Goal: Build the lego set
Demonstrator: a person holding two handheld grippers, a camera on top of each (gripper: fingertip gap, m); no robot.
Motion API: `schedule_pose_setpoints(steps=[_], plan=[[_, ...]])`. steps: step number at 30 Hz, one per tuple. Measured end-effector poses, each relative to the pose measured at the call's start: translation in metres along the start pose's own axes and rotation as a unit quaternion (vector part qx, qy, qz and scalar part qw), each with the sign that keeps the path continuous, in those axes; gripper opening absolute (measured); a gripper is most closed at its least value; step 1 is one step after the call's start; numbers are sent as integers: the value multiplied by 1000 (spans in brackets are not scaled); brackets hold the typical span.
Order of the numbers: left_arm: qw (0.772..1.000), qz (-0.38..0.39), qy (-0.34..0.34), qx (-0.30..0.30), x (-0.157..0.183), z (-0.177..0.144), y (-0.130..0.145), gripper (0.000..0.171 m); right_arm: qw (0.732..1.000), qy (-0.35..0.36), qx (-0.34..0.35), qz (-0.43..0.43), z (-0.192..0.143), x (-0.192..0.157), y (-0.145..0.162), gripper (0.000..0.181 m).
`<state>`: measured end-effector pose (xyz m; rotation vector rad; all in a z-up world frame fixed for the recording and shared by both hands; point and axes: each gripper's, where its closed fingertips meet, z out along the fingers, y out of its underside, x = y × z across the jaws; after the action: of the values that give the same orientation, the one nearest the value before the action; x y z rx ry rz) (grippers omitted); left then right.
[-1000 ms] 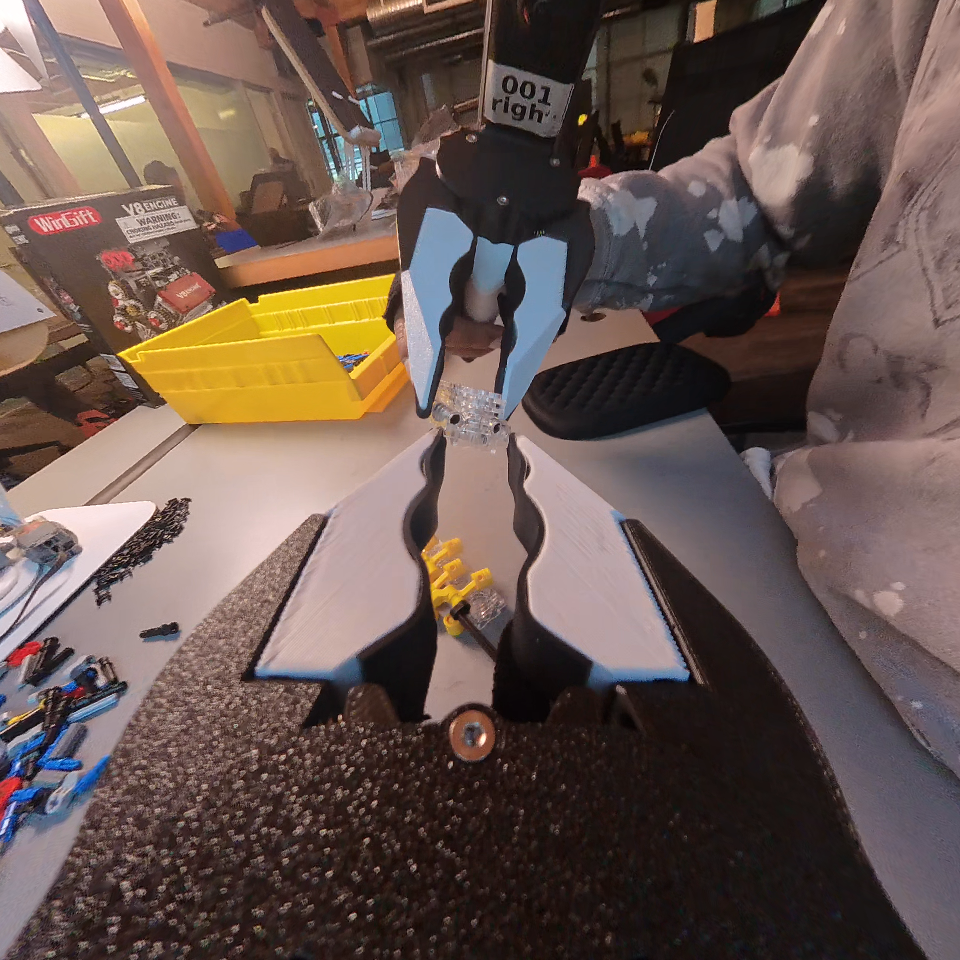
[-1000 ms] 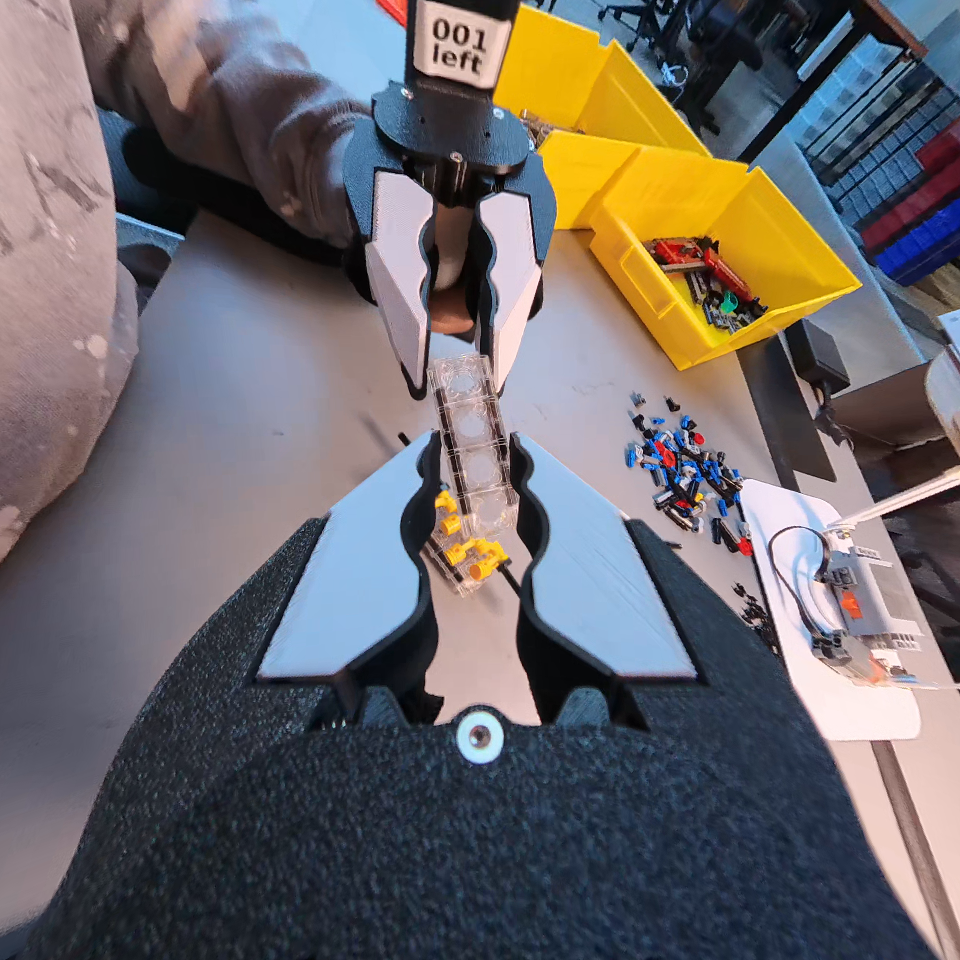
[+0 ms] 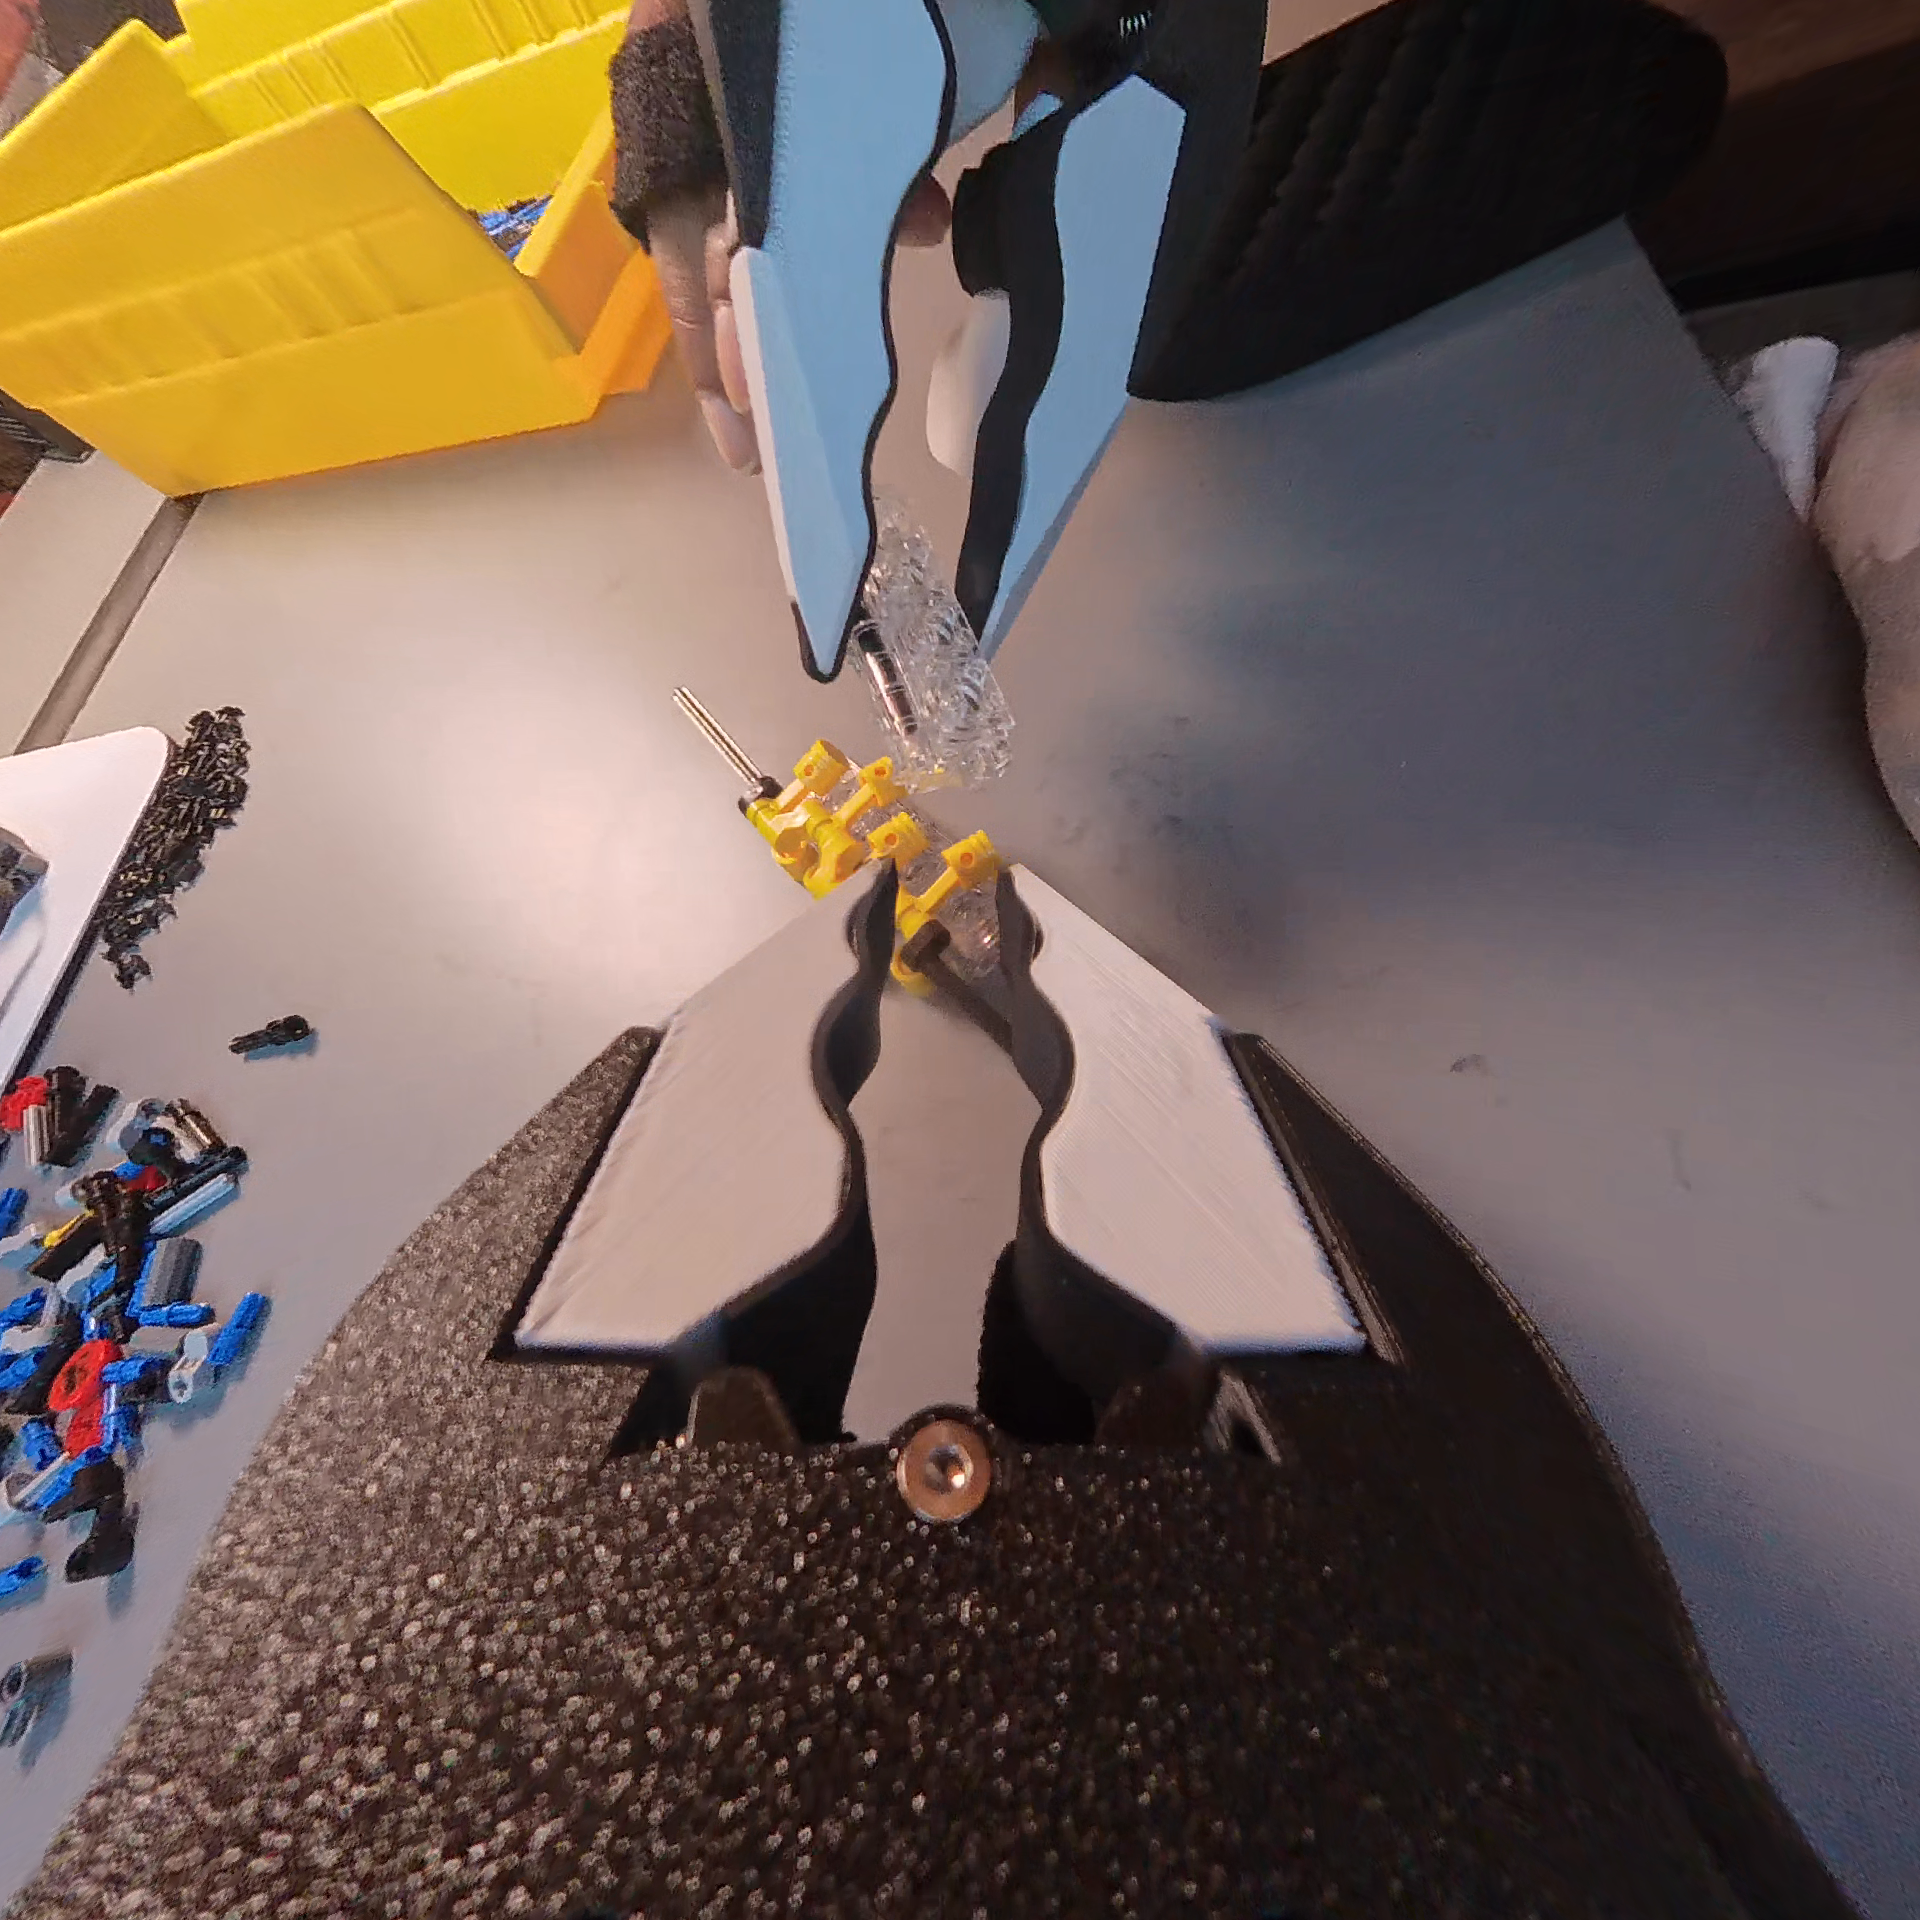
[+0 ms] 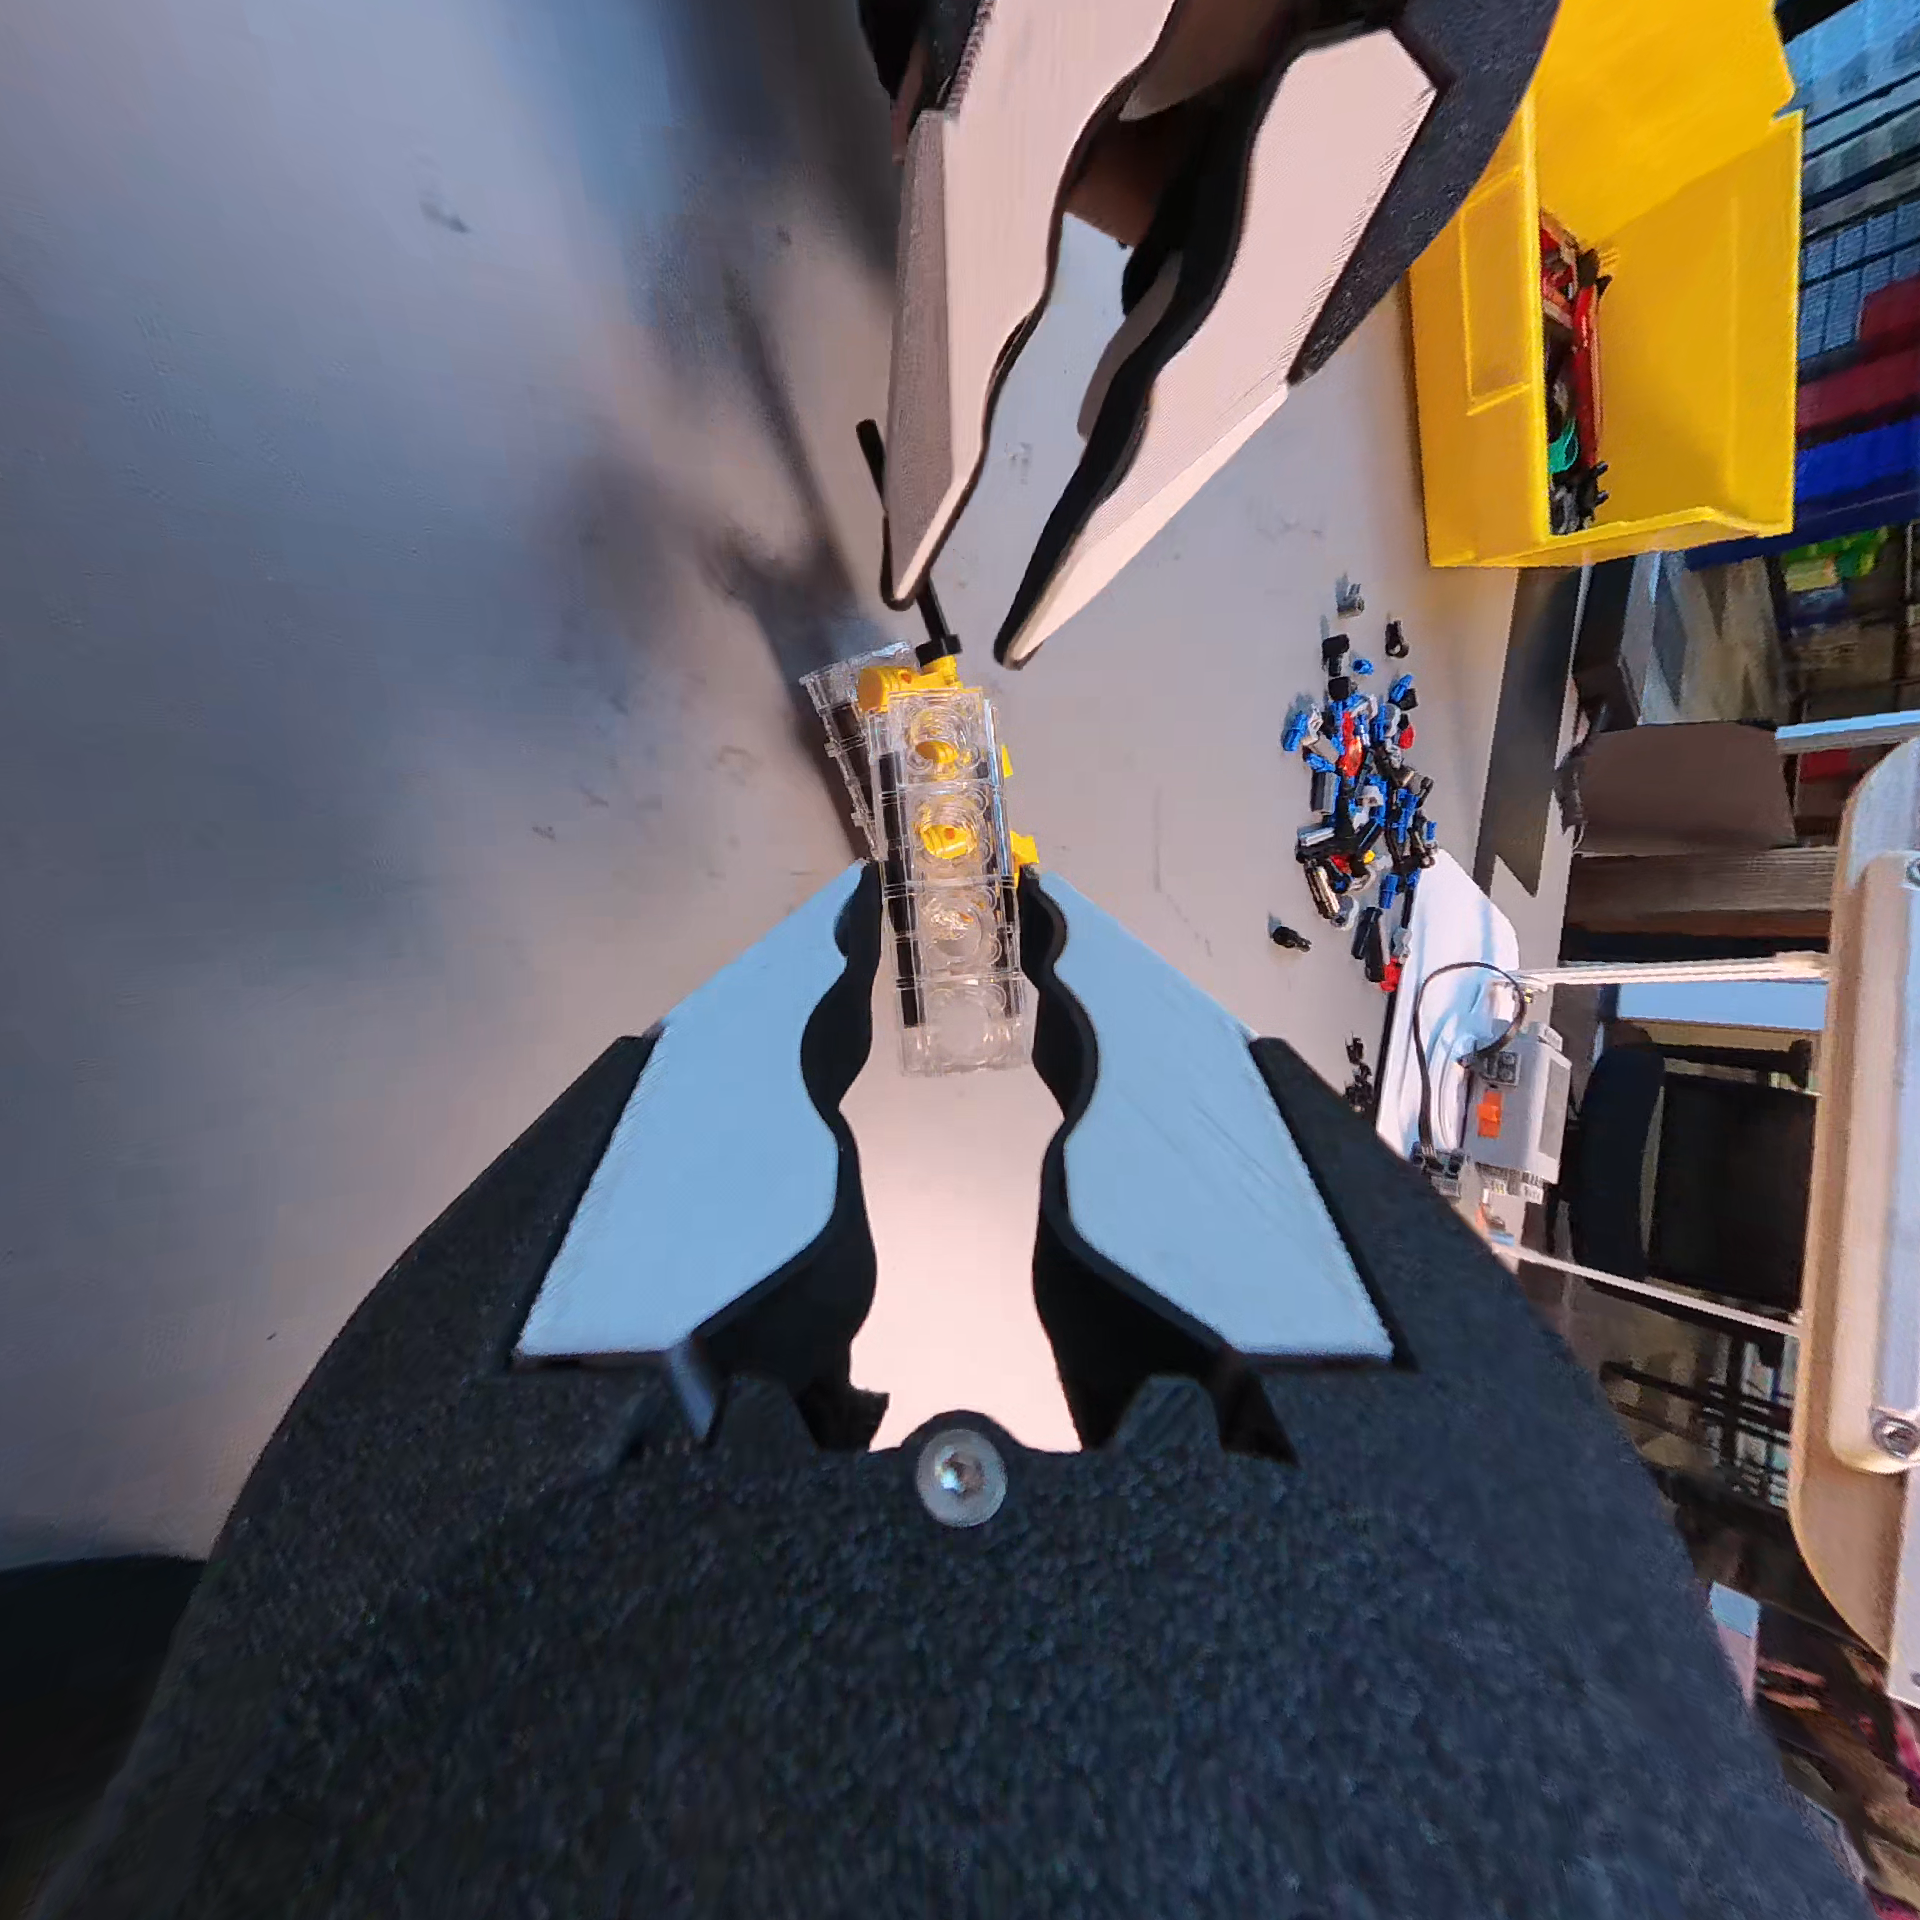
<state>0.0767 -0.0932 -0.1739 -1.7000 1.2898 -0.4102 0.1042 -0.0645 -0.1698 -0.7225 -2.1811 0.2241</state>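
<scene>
Clearly this build is only partway: the right gripper [image 4: 951, 883] pinches a clear cylinder block [image 4: 951, 914] by its sides, and the block hangs just above the yellow piston assembly [image 3: 868, 831] on the grey table [image 3: 1455, 727]. In the right wrist view, yellow piston heads show through the upper bores of that block, so I judge it is lined up over the pistons but cannot tell whether it is seated.

The left gripper [image 3: 940, 904] sits around the near end of the assembly, where a second clear piece and a black axle lie; its jaws look close to the parts, but whether they grip I cannot tell.

Count it up: two grippers, one clear block held aloft, about four yellow pistons, one metal-looking axle end [image 3: 717, 738] sticking out. Two yellow bins [image 3: 291, 301] at least, and one loose pile of blue, black and red parts [image 3: 104, 1320]. That unsorted pile suggests plenty remains.
</scene>
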Motion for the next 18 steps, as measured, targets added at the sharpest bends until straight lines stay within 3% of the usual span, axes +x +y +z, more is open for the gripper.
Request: schedule_pose_setpoints(steps=[11, 18], plan=[[1000, 7, -6, -27, 3, 13, 7, 9, 1000, 0, 16, -23, 2, -4, -9, 25], [999, -36, 5, -10, -1, 11, 4, 0, 999, 2, 17, -32, 5, -4, -9, 25]])
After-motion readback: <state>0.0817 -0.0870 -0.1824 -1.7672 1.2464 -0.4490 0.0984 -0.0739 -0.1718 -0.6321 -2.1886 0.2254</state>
